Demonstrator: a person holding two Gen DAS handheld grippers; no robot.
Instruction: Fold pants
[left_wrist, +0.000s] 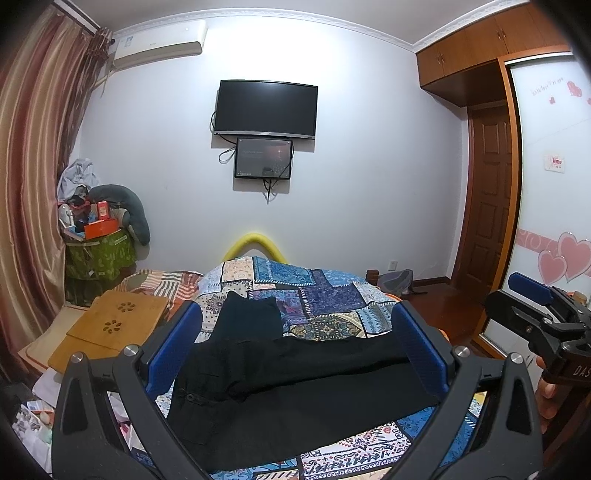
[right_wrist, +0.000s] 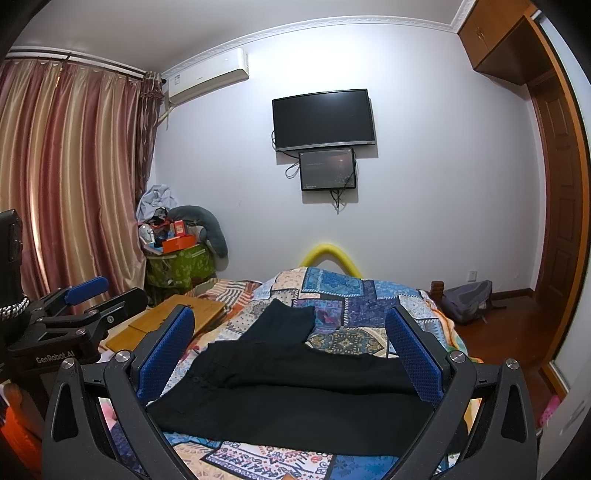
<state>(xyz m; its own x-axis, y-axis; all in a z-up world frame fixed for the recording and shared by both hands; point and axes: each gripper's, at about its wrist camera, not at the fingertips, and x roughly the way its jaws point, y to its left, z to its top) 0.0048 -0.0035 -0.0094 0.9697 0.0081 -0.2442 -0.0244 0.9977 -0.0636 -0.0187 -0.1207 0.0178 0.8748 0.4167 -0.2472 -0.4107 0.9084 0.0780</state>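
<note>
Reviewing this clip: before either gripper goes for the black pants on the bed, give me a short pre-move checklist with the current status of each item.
1. Left gripper open and holding nothing: ok, blue fingers spread wide.
2. Right gripper open and holding nothing: ok, fingers spread wide.
3. Black pants lying on the patchwork bedspread, within view of both cameras: ok.
4. Pants flat and smoothed: not ok, one dark section angles away toward the far end and wrinkles show near the waist.
5. Nothing lying on top of the pants: ok.
6. Waistband and hems located for grasping: cannot tell, the dark fabric hides the edges.
</note>
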